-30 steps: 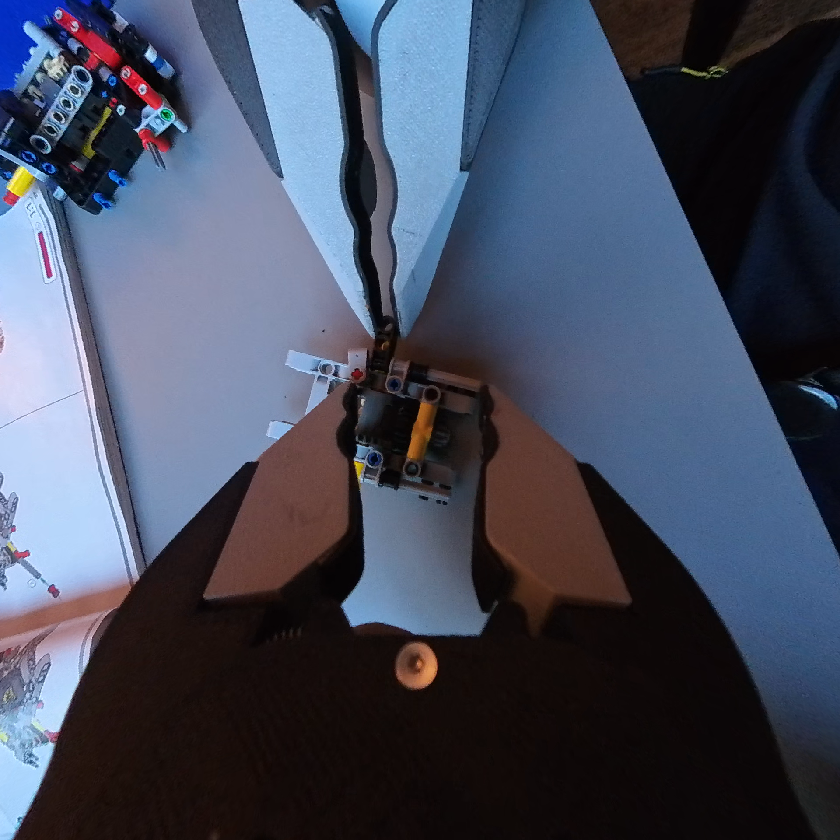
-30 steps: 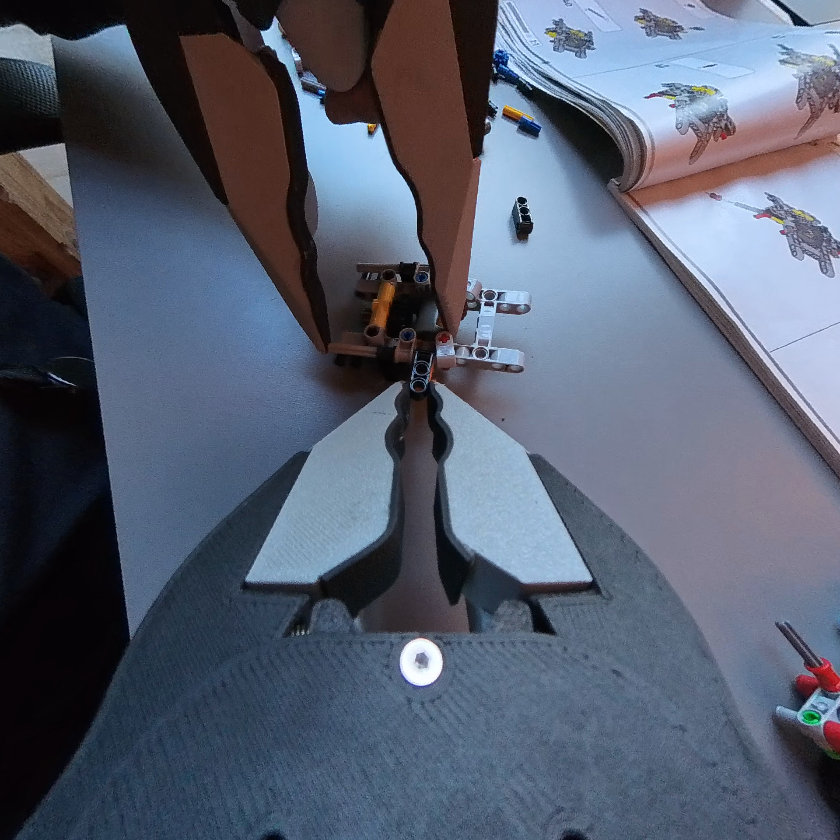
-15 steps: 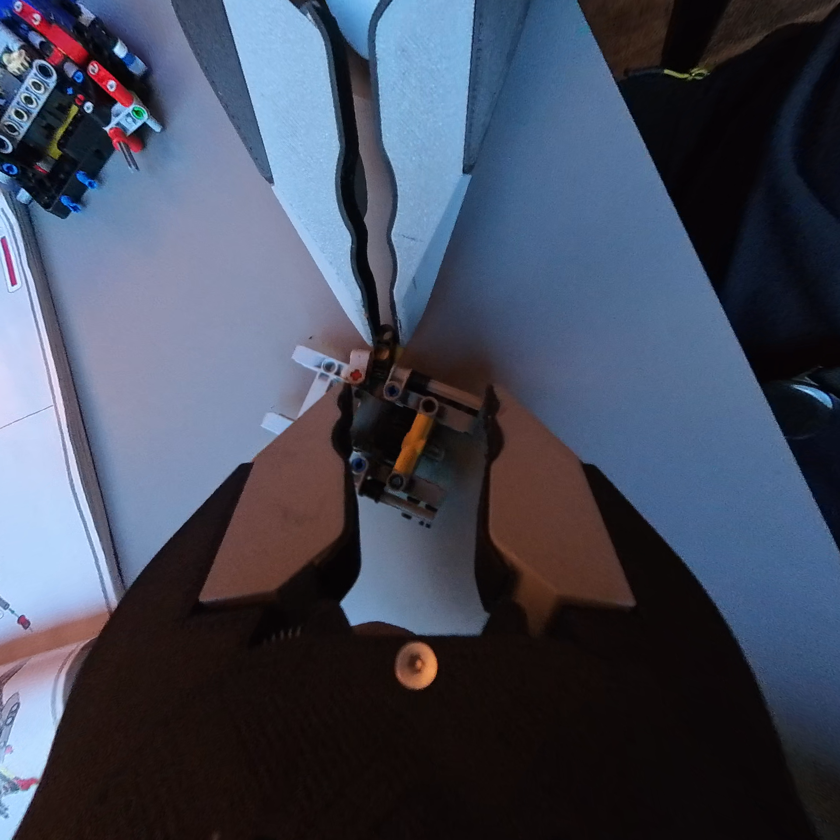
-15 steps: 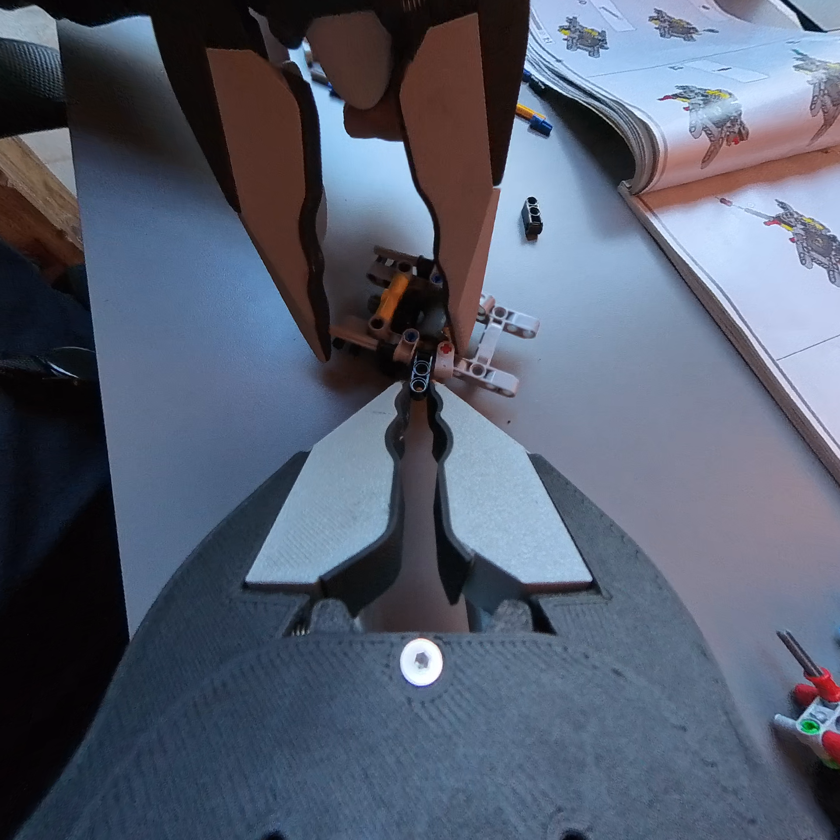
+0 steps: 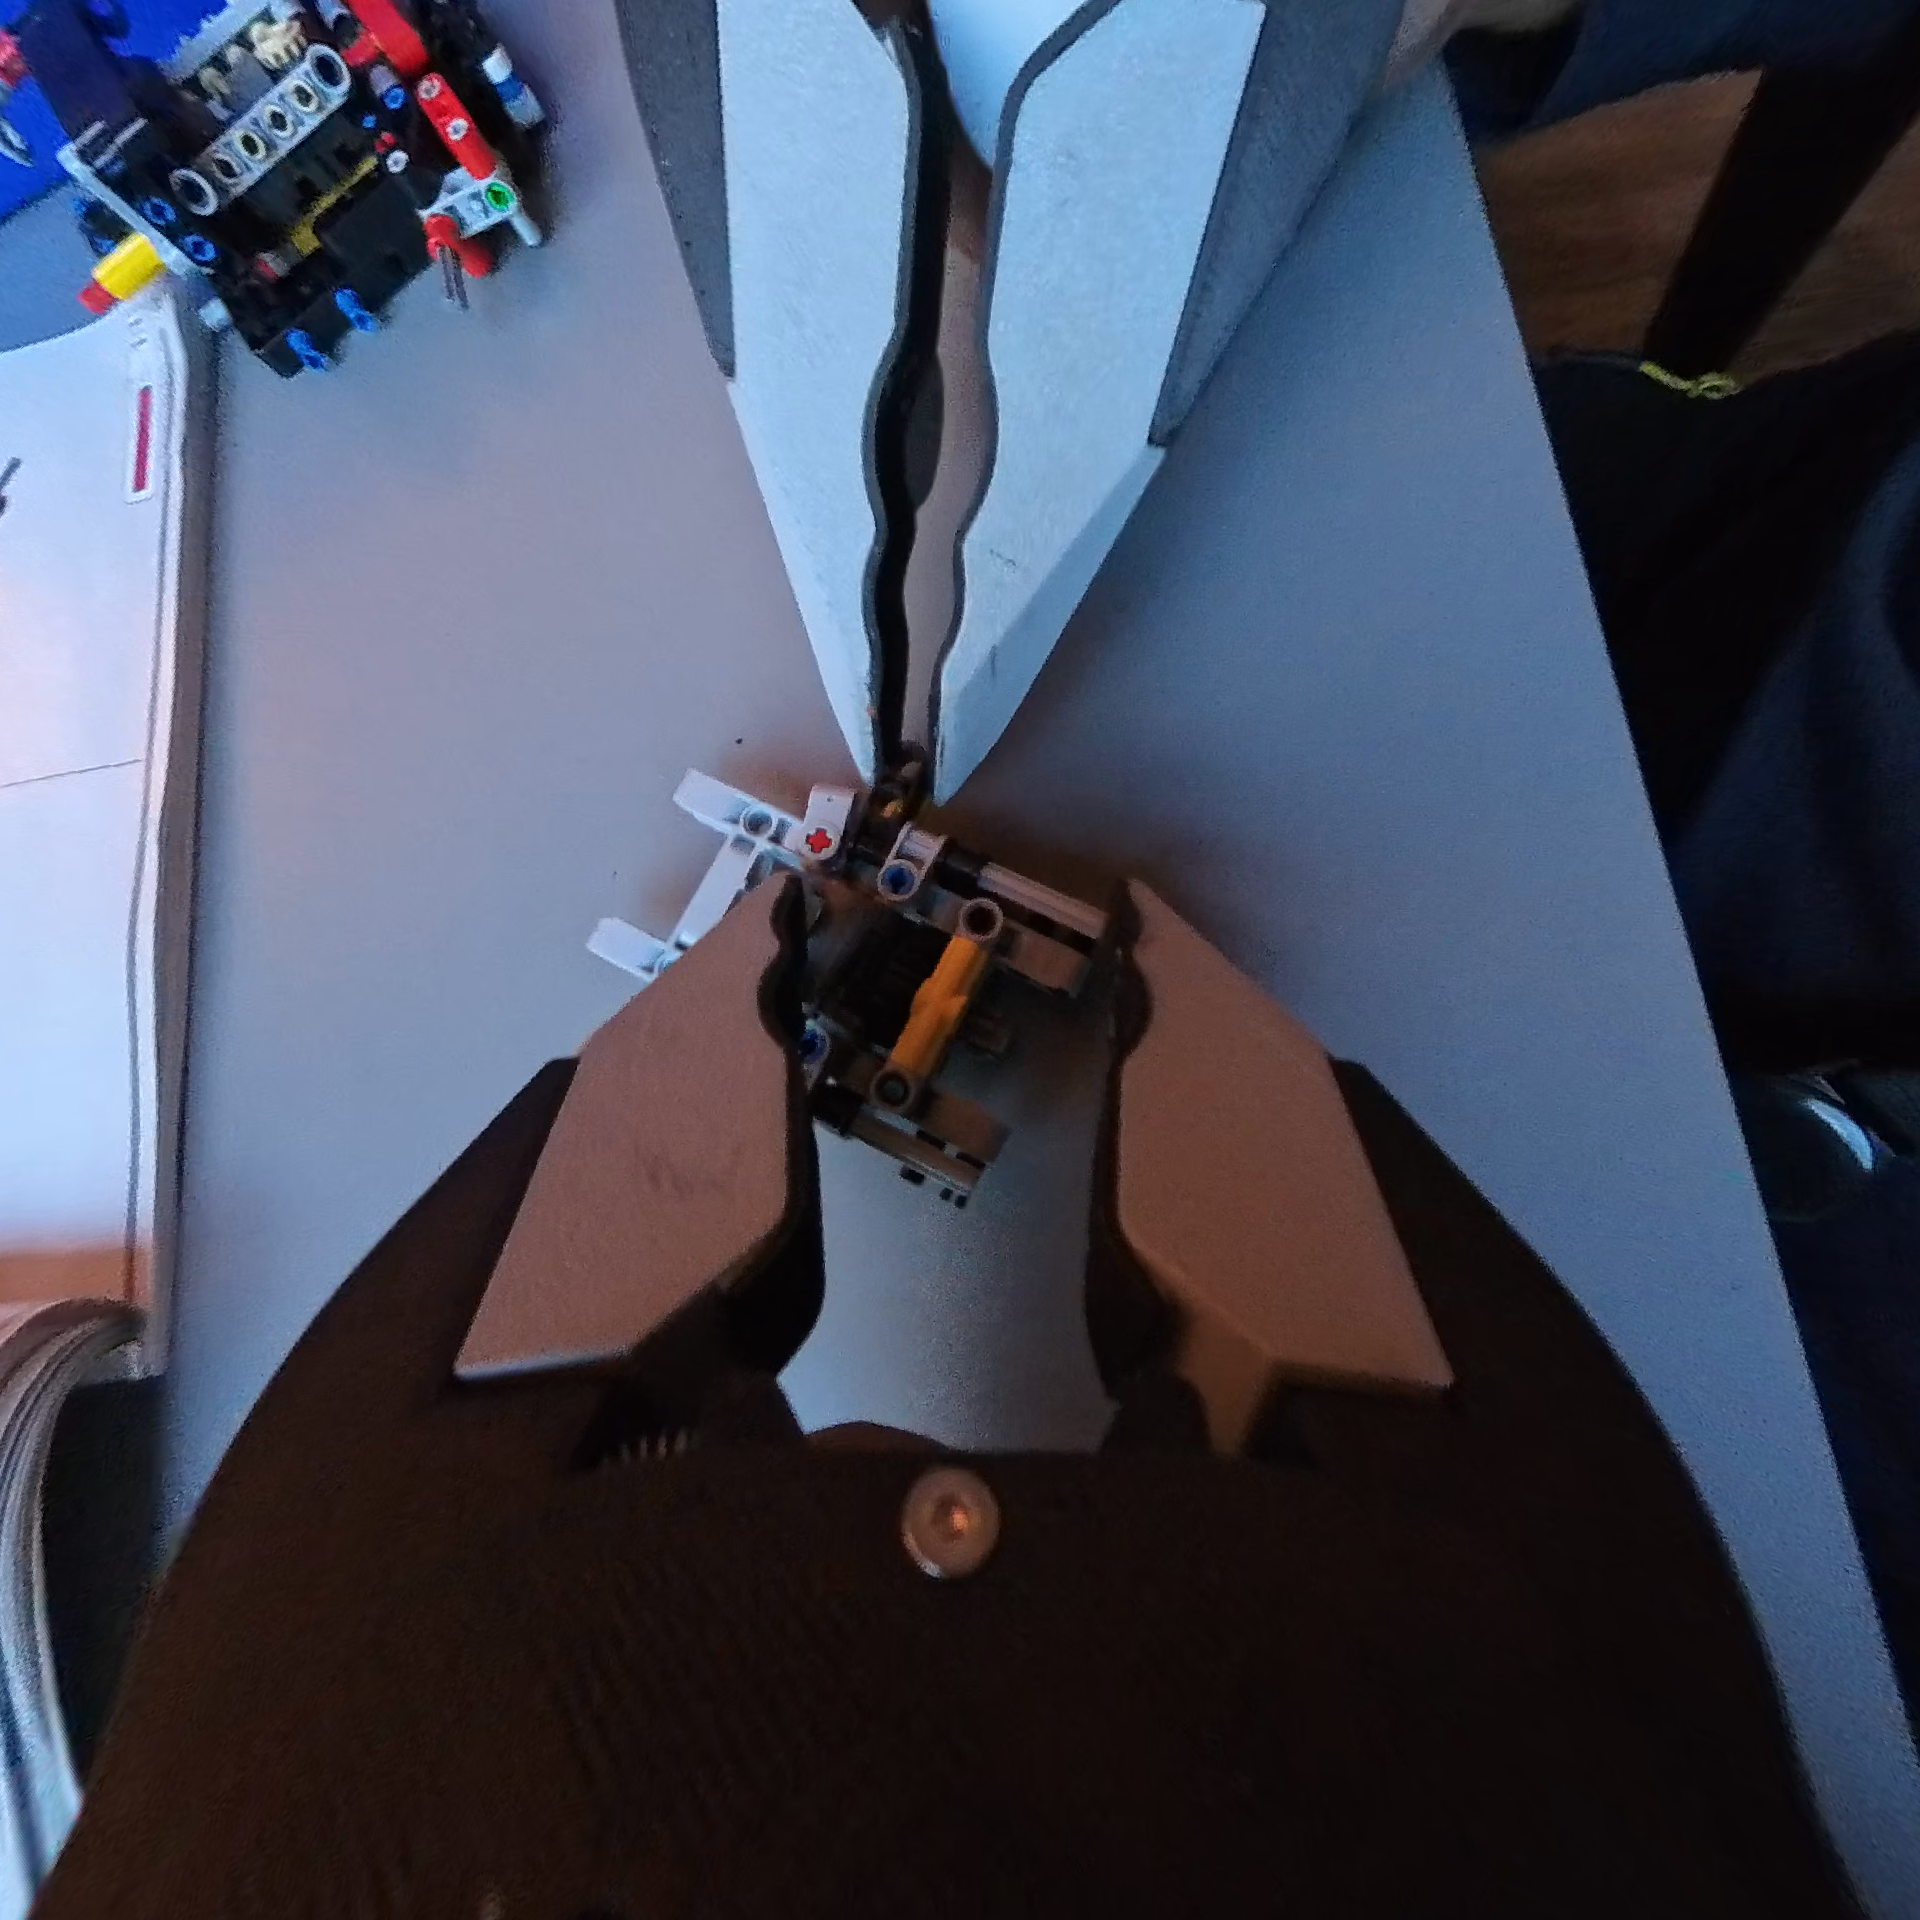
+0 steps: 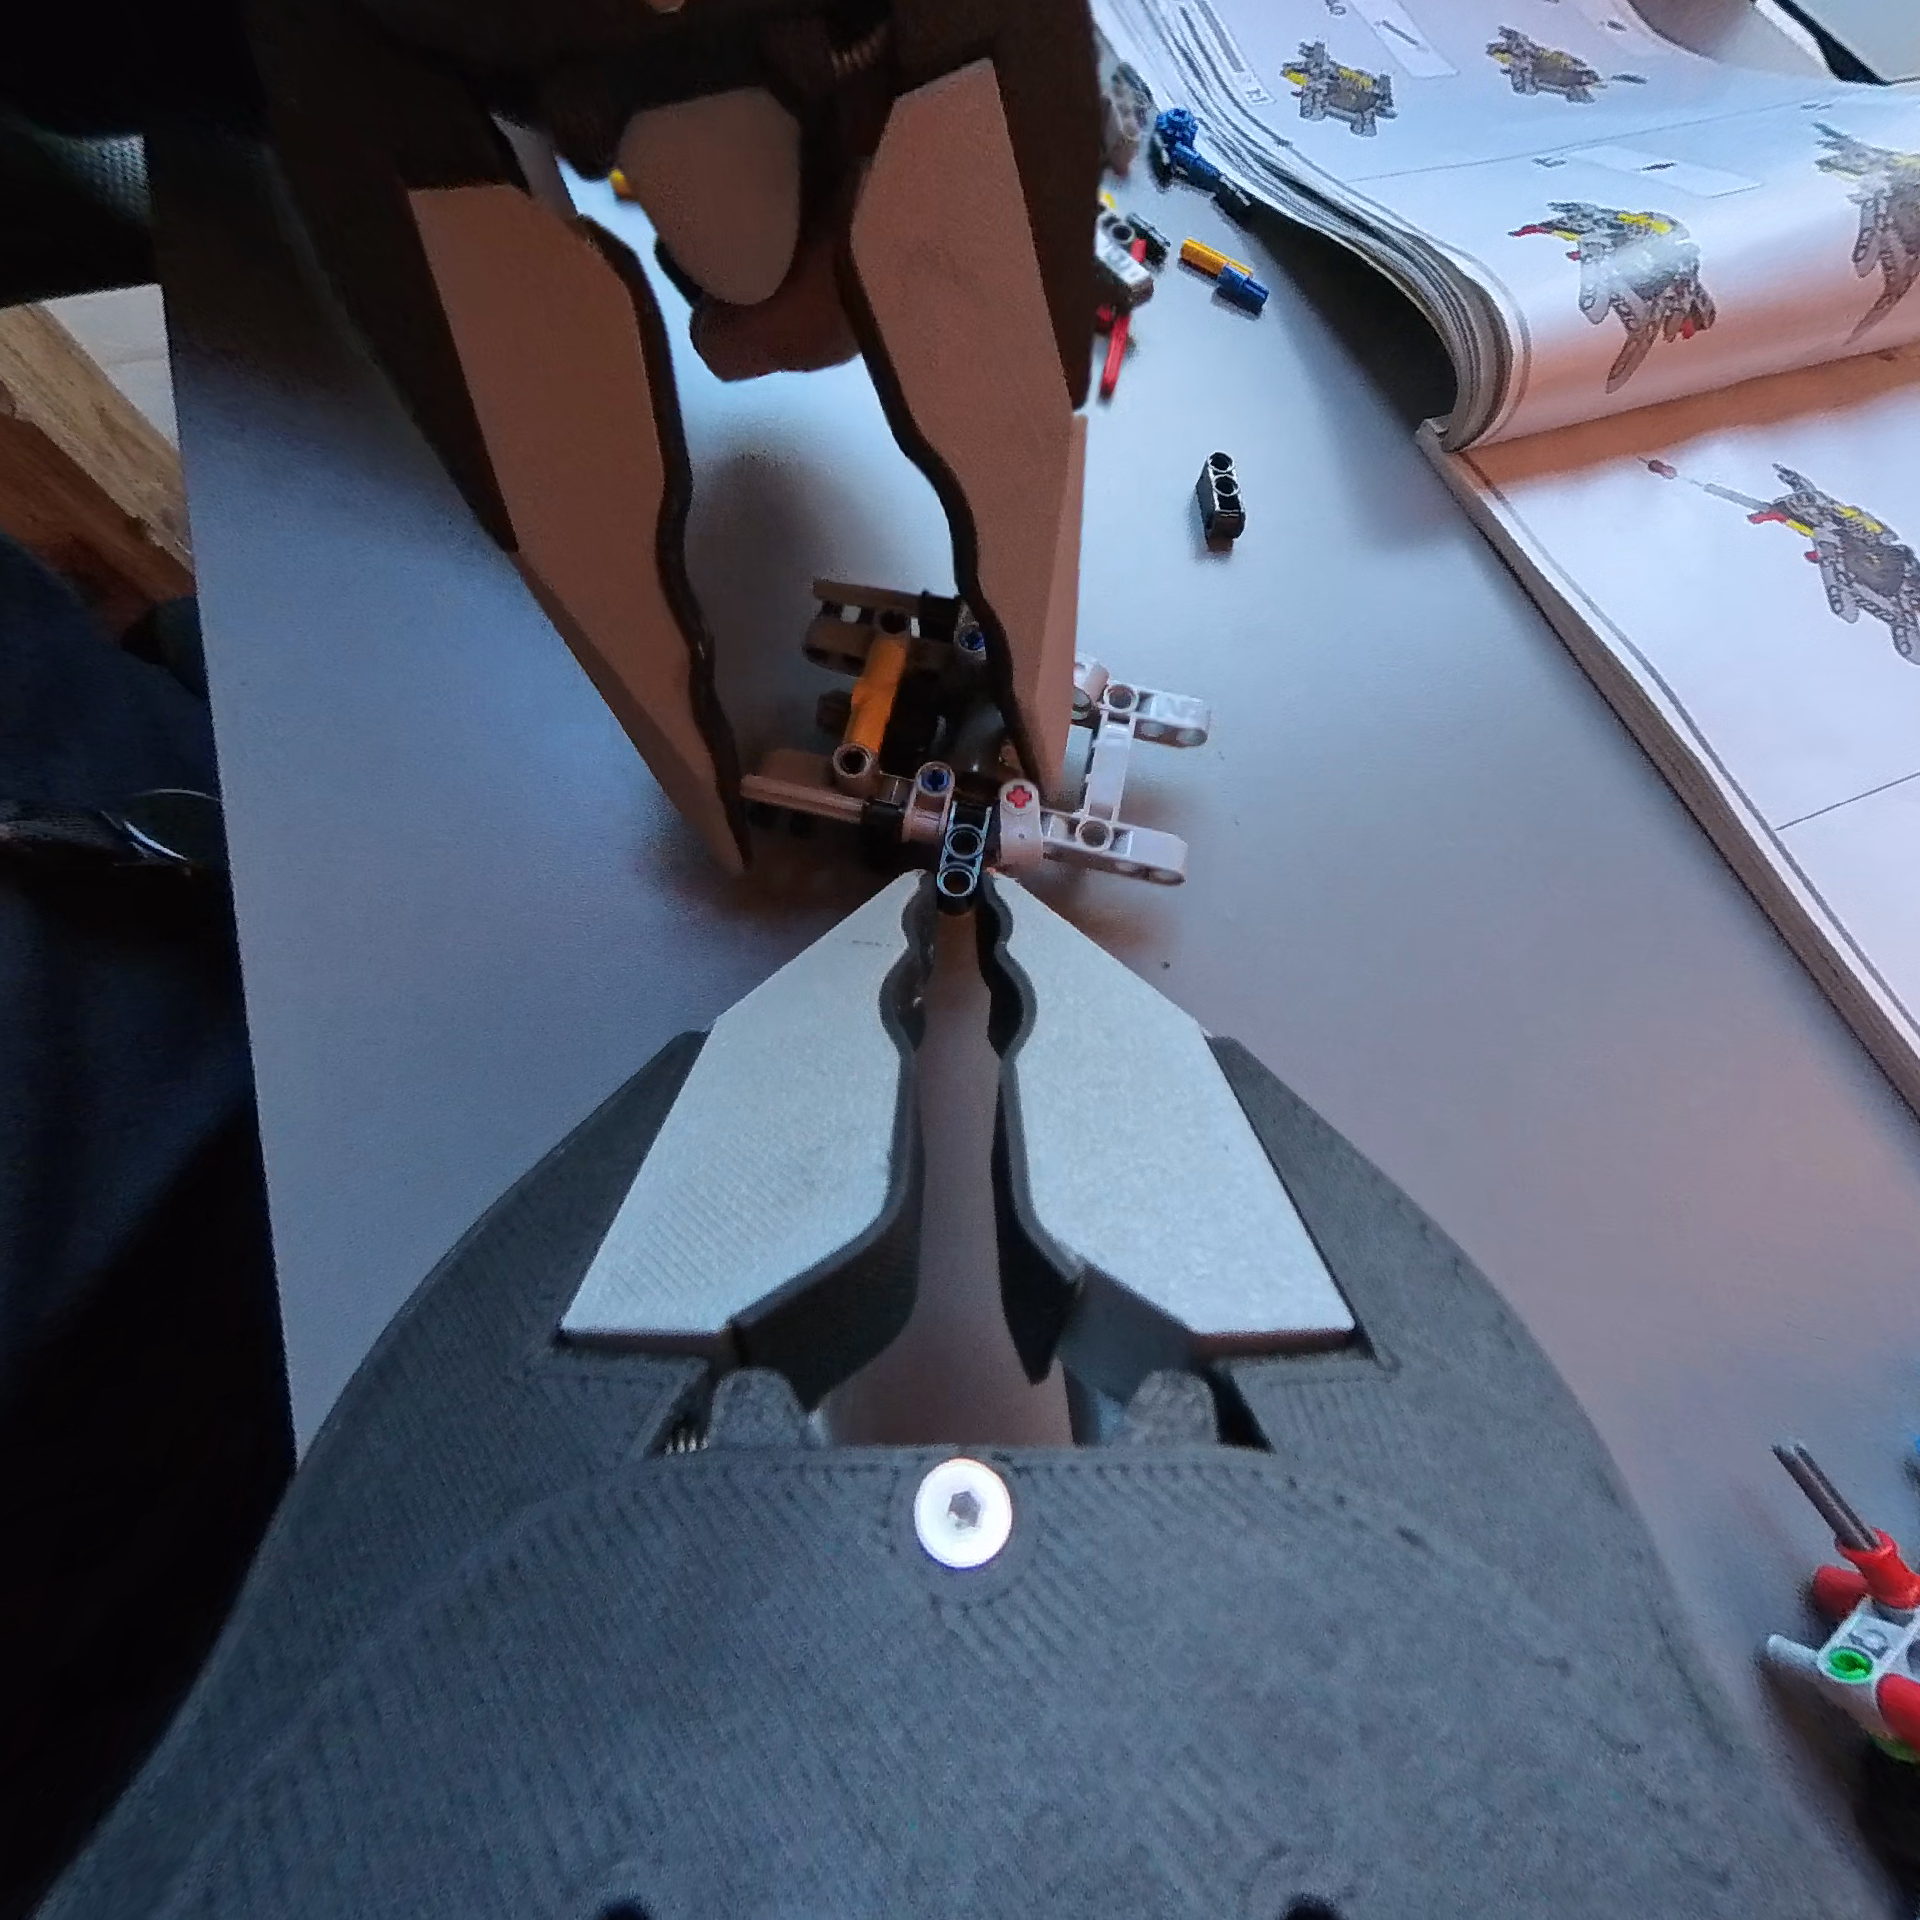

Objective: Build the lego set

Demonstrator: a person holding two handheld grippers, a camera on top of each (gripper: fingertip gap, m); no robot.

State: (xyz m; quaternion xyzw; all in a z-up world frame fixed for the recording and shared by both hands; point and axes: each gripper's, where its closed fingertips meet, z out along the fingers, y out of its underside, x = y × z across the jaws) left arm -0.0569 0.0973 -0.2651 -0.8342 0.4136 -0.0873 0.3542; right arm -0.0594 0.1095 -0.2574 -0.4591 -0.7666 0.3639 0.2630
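Counter (image 5: pixel 436 644) surface is smooth, matte grey, and its straight edge runs diagonally down the right of the left wrist view, with dark cloth beyond it. Bare room lies between that edge and the small brick assembly (image 5: pixel 935 987), and more open grey lies on the assembly's other side toward the open instruction booklet (image 6: pixel 1683 343).

The assembly sits on the counter, built of grey and black perforated beams with round pin holes, an orange rod across its middle, blue pins and a red cross-shaped axle end. A white, ladder-like frame (image 6: pixel 1117 769) sticks out from one side.

The left tongs (image 5: pixel 951 935), tan flat-faced fingers with wavy black inner edges, stand spread around the assembly. One finger (image 6: pixel 1023 582) lies against the side by the white frame, while the other finger (image 6: pixel 623 582) is at the end of the grey beam; whether they press cannot be told.

The right tongs (image 6: pixel 961 896), pale grey with a grainy printed texture, are nearly together and pinch a small black two-hole beam (image 6: pixel 961 847) that juts from the assembly's near face.

A loose black brick (image 6: pixel 1221 497) lies apart toward the booklet, small blue, yellow and red pieces (image 6: pixel 1195 249) are scattered beyond it, and a larger black, red and grey build (image 5: pixel 301 197) stands well away near the booklet's corner.
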